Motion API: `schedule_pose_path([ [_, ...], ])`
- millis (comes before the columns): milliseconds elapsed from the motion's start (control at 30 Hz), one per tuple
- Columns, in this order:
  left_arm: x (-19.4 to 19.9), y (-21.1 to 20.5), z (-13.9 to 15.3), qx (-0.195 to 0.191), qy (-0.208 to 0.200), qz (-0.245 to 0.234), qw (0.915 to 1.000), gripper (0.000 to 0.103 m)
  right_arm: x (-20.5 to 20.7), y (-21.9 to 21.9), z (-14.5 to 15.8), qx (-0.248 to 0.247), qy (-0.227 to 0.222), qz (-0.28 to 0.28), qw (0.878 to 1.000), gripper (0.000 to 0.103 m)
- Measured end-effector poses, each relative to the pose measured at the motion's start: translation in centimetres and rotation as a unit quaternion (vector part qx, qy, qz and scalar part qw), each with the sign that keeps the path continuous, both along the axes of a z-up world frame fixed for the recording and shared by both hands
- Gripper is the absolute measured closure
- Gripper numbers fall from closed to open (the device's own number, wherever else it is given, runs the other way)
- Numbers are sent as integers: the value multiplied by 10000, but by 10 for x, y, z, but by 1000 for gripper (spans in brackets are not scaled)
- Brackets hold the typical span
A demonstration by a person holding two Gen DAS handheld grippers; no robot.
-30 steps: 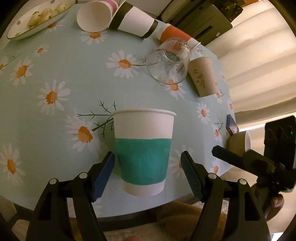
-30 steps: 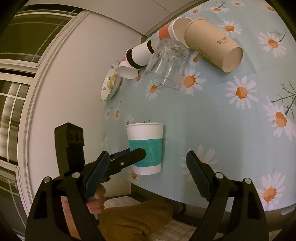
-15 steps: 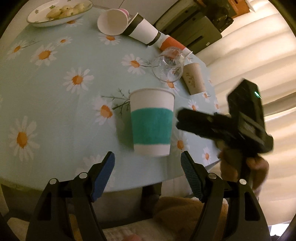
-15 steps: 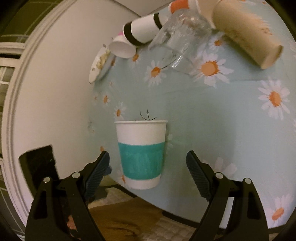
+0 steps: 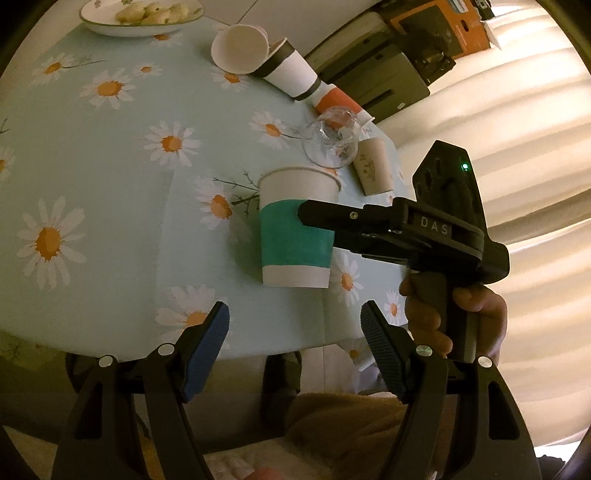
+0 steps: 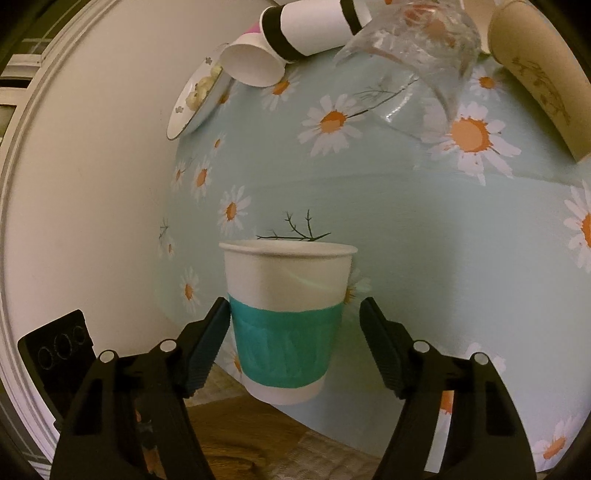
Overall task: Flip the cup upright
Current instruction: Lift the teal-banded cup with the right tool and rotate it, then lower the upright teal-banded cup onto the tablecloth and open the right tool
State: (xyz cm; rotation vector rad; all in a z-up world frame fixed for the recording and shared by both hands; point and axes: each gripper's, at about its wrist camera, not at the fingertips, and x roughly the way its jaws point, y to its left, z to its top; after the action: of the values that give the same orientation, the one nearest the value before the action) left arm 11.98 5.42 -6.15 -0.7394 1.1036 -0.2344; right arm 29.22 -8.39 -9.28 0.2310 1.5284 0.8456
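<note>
1. The teal cup (image 6: pixel 286 321) is standing the right way up near the 6 o'clock edge of the table (image 5: pixel 110 155), with its open mouth on top. I think this cup is already flipped.

2. The right tool (image 6: pixel 293 345) is sitting with its fingers wide open, one on each side of the cup's teal band. The left pad looks like it is just touching the cup. The right pad is a little apart. It is gripping nothing.

3. The left tool (image 5: pixel 293 349) is also wide open and is holding nothing. It is hanging near the table edge, and the cup is up at 12 o'clock from it.

4. If the right tool is leaving, it is best pulled straight back with its fingers open. A bump from a pad could knock this light cup over, and the cup is close to the edge.

5. I cannot see inside the teal cup.

6. More cups are lying on their sides at 12 o'clock: a white cup (image 5: pixel 242 48), a black-banded cup (image 5: pixel 291 74), an orange cup (image 5: pixel 338 101) and a brown cup (image 5: pixel 373 171). The white cup looks empty.

7. A clear glass (image 5: pixel 332 142) is tipped over beside the brown cup.

8. A plate (image 5: pixel 110 27) at 11 o'clock is holding some pale food.
</note>
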Motion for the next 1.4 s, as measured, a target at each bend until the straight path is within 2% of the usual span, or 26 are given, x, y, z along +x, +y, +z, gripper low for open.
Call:
schedule_pose_path([
  [67,-2,3,-1,-1,-2,32,10000,31,-1,4,1,-30,-24,46,10000,39],
  [267,-2,9,1,-42,-44,102,9999,31,-5,3,7,-67,-155,51,9998,39],
  [467,-4,11,6,53,-117,171,9998,31,-14,-12,23,123,-330,-54,9994,39],
  [533,-4,11,8,94,-168,239,9995,31,-20,-21,35,233,-627,-159,9976,39],
  [633,-4,9,12,396,-308,370,9981,31,-33,-29,51,319,-1137,-270,9926,39],
  [733,-3,6,13,518,-413,466,9967,31,-54,-40,69,407,-1955,-387,9791,39],
  [767,-3,6,13,533,-446,505,9963,31,-64,-45,75,383,-2376,-515,9692,39],
  [833,-2,6,12,582,-516,598,9952,31,-80,-51,78,422,-2861,-657,9550,39],
  [900,-1,6,10,682,-552,640,9941,31,-91,-56,78,424,-3164,-791,9444,39],
  [1033,-2,4,9,837,-652,586,9926,31,-113,-55,71,263,-3905,-940,9154,39],
  [1200,-5,7,9,776,-739,601,9924,31,-122,-47,66,240,-4587,-1083,8817,39],
  [1267,-6,5,9,868,-754,607,9915,31,-125,-48,62,271,-4787,-1208,8692,39],
  [1400,-8,5,8,872,-784,598,9913,31,-124,-44,45,163,-4921,-1378,8594,39],
])
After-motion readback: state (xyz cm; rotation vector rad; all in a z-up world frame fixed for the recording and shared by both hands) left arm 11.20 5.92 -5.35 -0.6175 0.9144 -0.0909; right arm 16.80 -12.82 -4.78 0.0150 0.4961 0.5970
